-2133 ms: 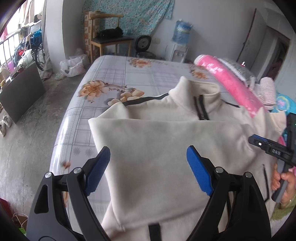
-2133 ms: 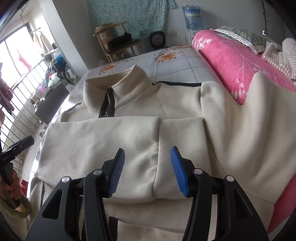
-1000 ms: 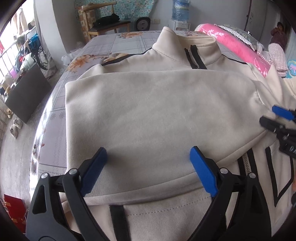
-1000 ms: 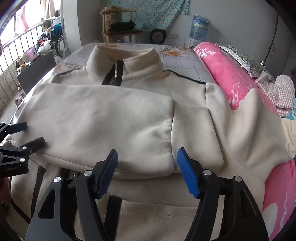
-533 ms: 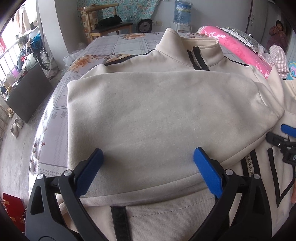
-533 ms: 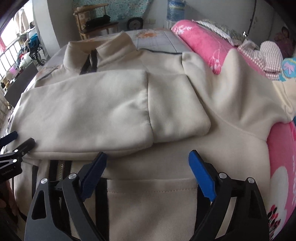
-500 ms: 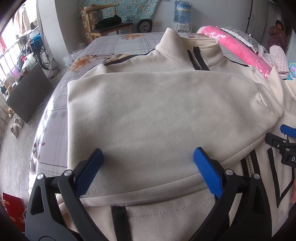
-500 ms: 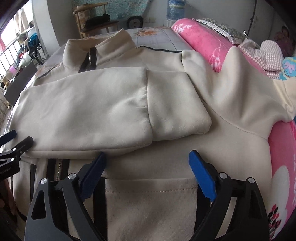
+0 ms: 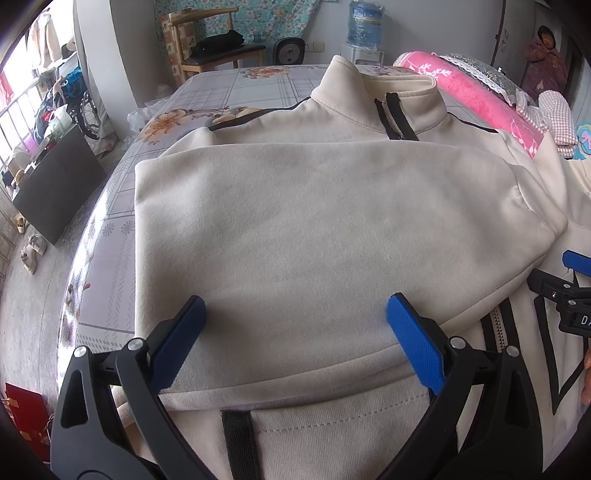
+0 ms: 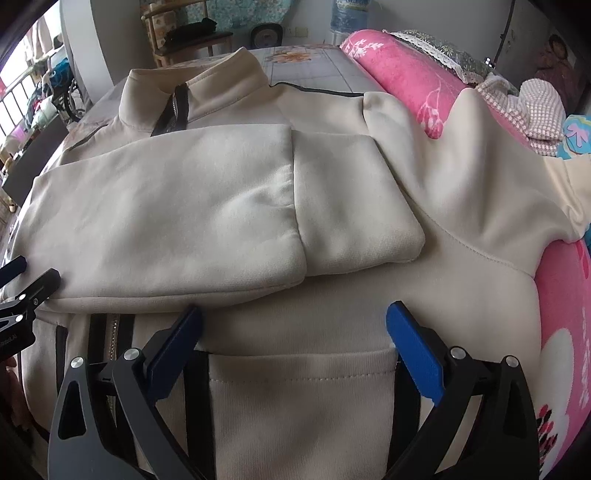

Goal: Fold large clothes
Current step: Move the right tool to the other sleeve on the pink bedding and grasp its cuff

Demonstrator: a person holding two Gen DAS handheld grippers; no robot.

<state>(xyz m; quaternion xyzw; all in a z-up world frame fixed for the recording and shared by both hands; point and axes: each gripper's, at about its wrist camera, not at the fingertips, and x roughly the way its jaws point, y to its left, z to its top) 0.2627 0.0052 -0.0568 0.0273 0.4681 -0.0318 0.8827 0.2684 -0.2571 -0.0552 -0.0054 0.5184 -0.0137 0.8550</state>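
A large cream zip-up jacket (image 9: 314,229) with black trim lies front up on the bed, collar far from me. Its left sleeve (image 10: 177,221) is folded flat across the chest, cuff to the right. Its other sleeve (image 10: 472,184) drapes up over the pink bedding. My left gripper (image 9: 295,325) is open and empty, hovering over the near edge of the folded sleeve. My right gripper (image 10: 293,332) is open and empty above the jacket's lower front, near a pocket. Each gripper's tip shows at the edge of the other's view.
The bed has a grey floral sheet (image 9: 236,92). A rolled pink quilt (image 10: 413,74) and pillows lie along the right side. A wooden chair (image 9: 214,48), a fan and a water dispenser (image 9: 364,33) stand beyond the bed. The bed's left edge drops to the floor.
Both grippers have pulled back toward the jacket's hem and hover lower. The right gripper has opened wider and shifted right, off the folded sleeve. The jacket has not moved.
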